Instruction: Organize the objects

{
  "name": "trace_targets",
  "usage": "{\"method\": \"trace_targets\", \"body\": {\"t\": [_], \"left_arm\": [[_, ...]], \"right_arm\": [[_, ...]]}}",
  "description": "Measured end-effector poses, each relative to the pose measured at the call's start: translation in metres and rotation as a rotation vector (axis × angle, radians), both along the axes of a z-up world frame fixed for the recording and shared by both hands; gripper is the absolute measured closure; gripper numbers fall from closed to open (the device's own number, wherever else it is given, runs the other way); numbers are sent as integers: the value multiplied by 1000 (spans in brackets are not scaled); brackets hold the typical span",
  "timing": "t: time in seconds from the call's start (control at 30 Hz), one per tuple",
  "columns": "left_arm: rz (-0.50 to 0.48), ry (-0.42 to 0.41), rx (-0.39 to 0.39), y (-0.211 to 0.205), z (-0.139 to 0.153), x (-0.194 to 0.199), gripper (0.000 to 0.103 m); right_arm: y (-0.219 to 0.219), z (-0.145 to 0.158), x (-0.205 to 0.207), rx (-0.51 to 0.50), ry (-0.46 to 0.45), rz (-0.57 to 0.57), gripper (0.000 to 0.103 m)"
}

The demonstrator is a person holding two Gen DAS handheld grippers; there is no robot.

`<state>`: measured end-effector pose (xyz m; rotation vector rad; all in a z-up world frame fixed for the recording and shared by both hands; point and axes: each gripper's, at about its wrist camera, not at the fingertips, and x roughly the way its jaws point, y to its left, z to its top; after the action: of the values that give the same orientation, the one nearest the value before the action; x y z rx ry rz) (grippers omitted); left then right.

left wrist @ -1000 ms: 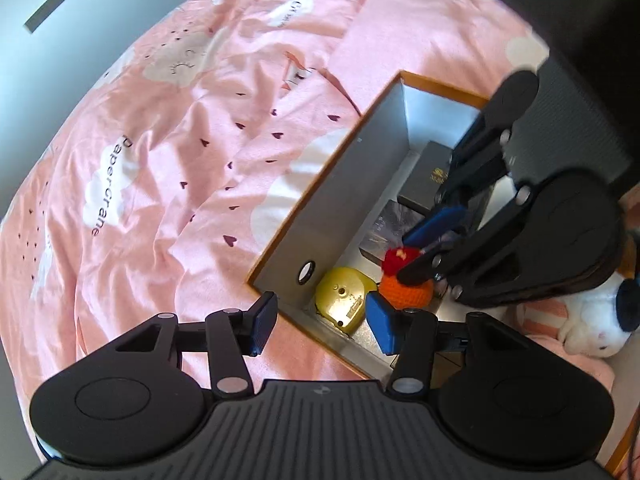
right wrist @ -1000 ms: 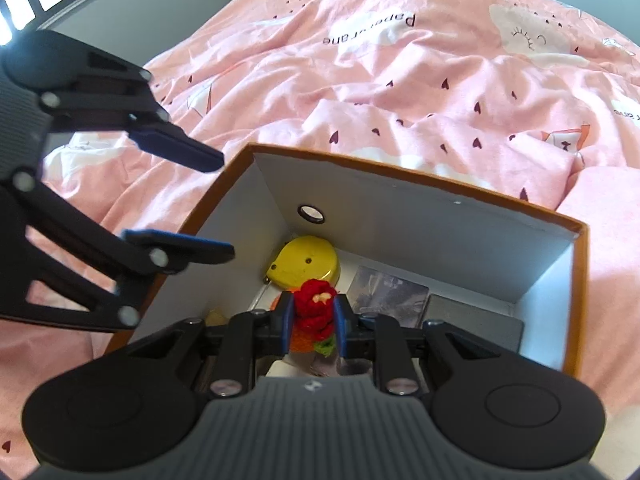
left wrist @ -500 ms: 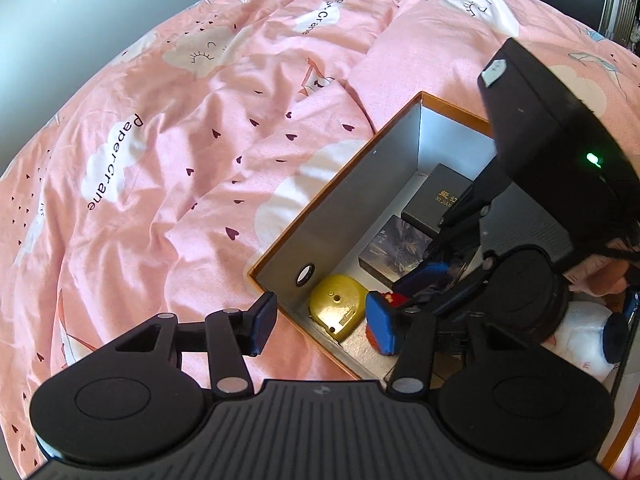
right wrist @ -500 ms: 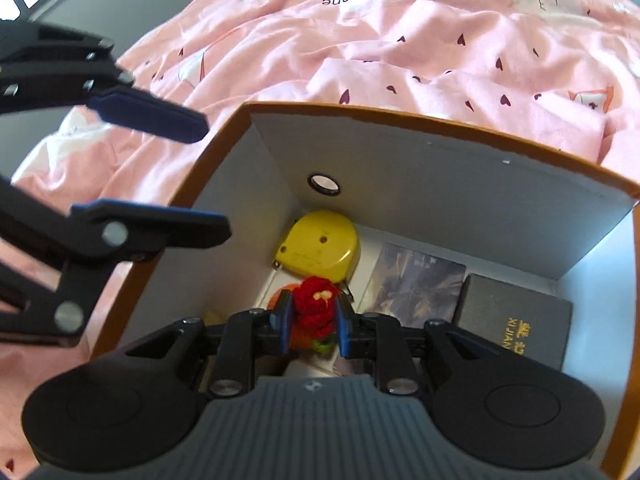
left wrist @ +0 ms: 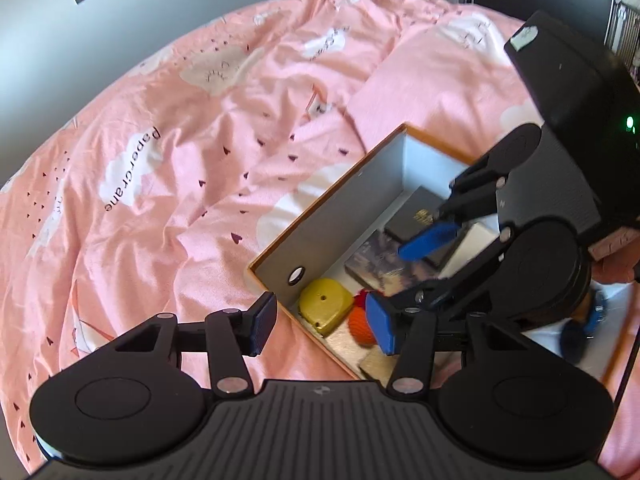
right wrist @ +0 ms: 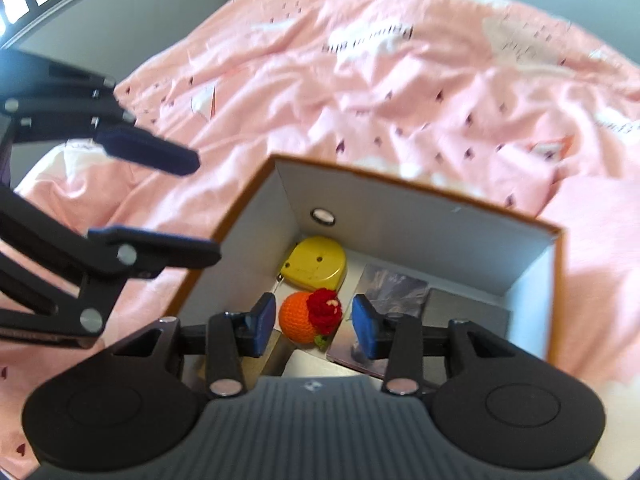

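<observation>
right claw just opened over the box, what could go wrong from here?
1. The crochet toy sits between the open right claw pads; pulling back crookedly could snag it.
2. The toy lies against the yellow tape measure, so it may roll.
3. The open left claw hovers at the box corner; the claws could collide.

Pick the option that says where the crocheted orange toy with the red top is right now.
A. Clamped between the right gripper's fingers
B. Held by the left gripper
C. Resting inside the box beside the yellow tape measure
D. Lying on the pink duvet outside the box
C: the crocheted orange toy sits on the floor of the box next to the yellow tape measure, with the right gripper open around it, fingers clear.
</observation>
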<state>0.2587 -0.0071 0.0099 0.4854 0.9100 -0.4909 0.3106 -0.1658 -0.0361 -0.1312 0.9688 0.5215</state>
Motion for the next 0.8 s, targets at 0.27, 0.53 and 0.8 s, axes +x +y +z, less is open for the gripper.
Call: {"method": "trace_targets", "body": {"t": [0.27,0.53,0.8], "left_arm": [[77,-108,-44,-7,48,-62,32],[262,-236,-110,-3,64,-126,23],[449,-266,-209,19,52,-183,16]], "right_arm": [[-21,66,-70,-26,-190,-48,45],[-40,96,-156,-35,-382,-169,38],[-42,91,-233,119,-444,-326,25]]}}
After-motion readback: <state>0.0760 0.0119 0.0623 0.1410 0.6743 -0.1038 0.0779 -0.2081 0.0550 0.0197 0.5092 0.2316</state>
